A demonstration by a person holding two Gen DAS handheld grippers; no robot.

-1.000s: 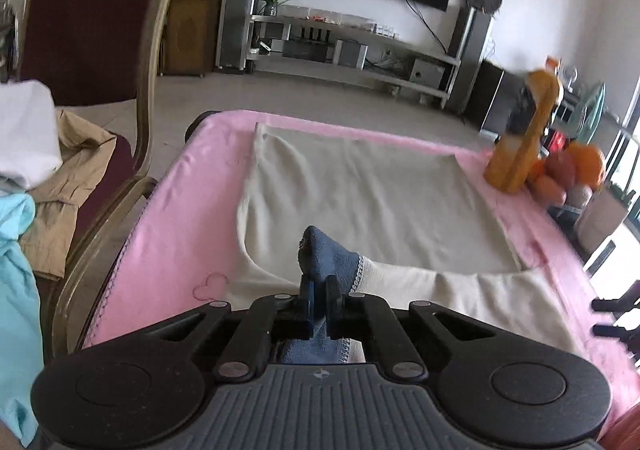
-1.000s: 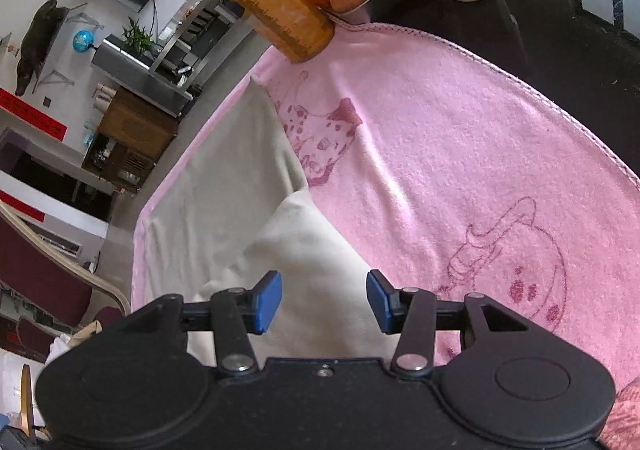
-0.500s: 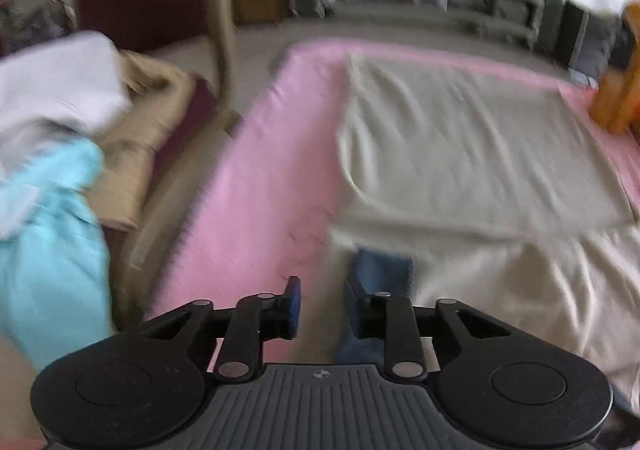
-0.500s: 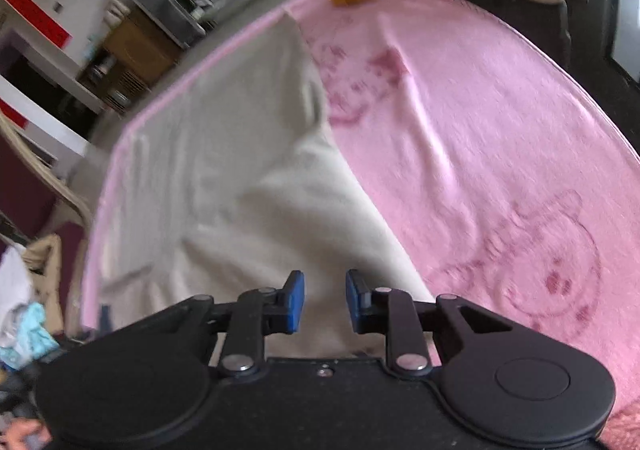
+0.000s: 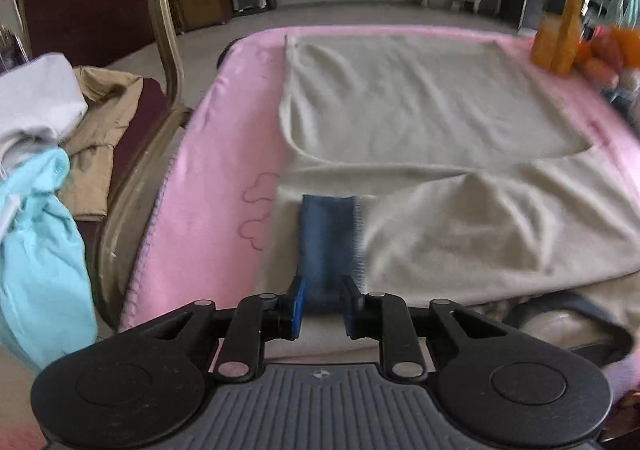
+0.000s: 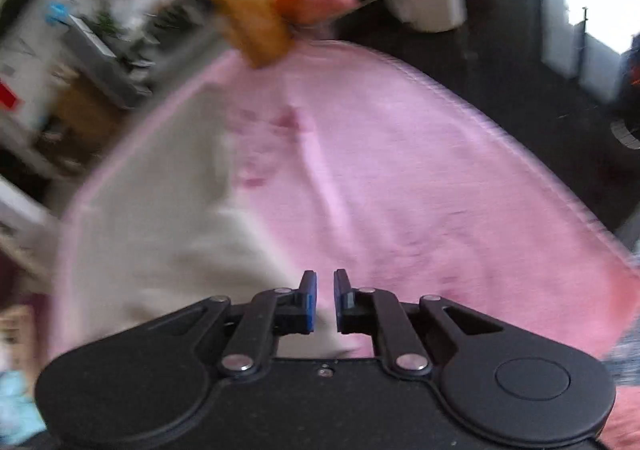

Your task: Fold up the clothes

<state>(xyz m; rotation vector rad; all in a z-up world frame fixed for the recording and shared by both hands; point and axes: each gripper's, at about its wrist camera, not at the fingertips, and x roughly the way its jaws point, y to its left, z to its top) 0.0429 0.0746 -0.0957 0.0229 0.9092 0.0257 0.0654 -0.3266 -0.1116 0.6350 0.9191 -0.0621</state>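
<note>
Pink blanket covering the table, bearing a cream garment with its blue cuff lying between the slightly parted, opening jaws of the left gripper, while the right gripper, empty, narrows over the garment's edge.

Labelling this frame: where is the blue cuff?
In the left wrist view, the blue cuff lies on the cream garment, low centre, just ahead of the left gripper.
</note>
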